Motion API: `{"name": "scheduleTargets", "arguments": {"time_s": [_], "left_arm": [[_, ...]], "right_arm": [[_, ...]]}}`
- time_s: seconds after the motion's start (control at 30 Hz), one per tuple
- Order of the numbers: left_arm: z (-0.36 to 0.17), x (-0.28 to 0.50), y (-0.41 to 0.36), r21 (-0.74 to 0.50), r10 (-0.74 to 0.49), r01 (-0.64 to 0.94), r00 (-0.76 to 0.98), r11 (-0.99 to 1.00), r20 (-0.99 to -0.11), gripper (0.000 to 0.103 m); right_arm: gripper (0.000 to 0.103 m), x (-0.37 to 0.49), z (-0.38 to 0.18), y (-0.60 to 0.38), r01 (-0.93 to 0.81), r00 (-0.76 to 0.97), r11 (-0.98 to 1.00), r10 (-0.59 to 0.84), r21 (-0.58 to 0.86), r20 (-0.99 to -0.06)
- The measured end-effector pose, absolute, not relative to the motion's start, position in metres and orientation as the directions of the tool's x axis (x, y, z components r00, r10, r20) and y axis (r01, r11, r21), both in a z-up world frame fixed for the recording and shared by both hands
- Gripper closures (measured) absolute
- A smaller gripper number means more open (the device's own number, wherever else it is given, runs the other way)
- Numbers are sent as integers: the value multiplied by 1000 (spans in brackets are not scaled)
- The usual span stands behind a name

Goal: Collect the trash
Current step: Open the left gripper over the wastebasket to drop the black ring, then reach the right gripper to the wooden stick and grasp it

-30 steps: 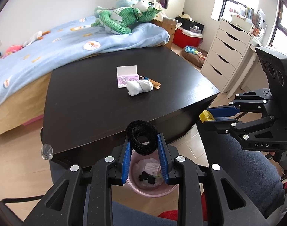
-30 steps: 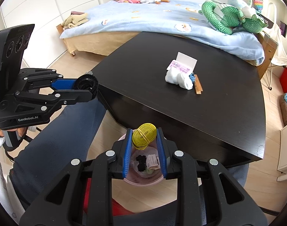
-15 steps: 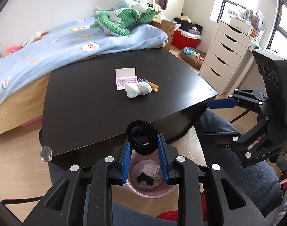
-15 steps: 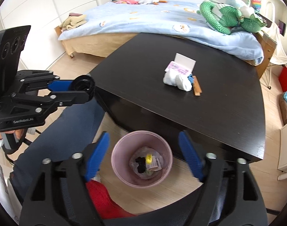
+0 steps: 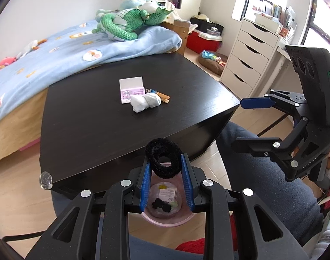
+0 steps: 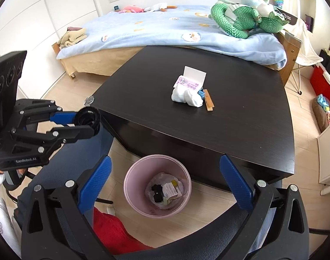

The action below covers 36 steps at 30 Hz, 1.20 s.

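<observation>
My left gripper (image 5: pixel 165 169) is shut on a black fuzzy ring (image 5: pixel 163 161) and holds it above the pink trash bin (image 5: pixel 167 216) on the floor; it also shows in the right wrist view (image 6: pixel 84 119). My right gripper (image 6: pixel 165 177) is open and empty above the same bin (image 6: pixel 157 185), which holds paper, a black piece and a yellow roll (image 6: pixel 174 182). On the black table (image 6: pixel 230 112) lie a white crumpled tissue (image 6: pixel 186 96), a pink-and-white card (image 6: pixel 191 80) and a wooden clip (image 6: pixel 208 102).
A bed with a blue cover (image 6: pixel 165 28) and a green plush toy (image 6: pixel 240 19) stands behind the table. A white drawer unit (image 5: pixel 251 56) stands to the right. My legs in blue trousers (image 5: pixel 262 173) sit beside the bin.
My right gripper opened and dropped the yellow roll into the pink bin. My left gripper still holds the black ring over the bin.
</observation>
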State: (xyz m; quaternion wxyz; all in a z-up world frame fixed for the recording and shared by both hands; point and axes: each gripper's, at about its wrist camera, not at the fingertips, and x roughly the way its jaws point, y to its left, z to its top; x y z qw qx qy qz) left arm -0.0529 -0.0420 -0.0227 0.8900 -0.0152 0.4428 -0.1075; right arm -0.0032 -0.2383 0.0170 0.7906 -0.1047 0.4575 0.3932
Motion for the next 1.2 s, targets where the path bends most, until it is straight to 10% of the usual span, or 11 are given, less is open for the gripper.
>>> {"name": "scheduleTargets", "arguments": {"time_s": [0.83, 1.03, 1.2], "left_arm": [[-27, -51, -61, -135, -251, 242, 554, 961, -794, 74], [-28, -51, -62, -163, -276, 243, 560, 956, -782, 16], [-30, -48, -56, -135, -223, 193, 574, 972, -788, 10]], "right_arm": [[4, 8, 21, -264, -645, 324, 735, 510, 209, -797], [4, 9, 19, -265, -638, 325, 740, 510, 213, -797], [3, 10, 18, -267, -633, 326, 743, 508, 215, -797]]}}
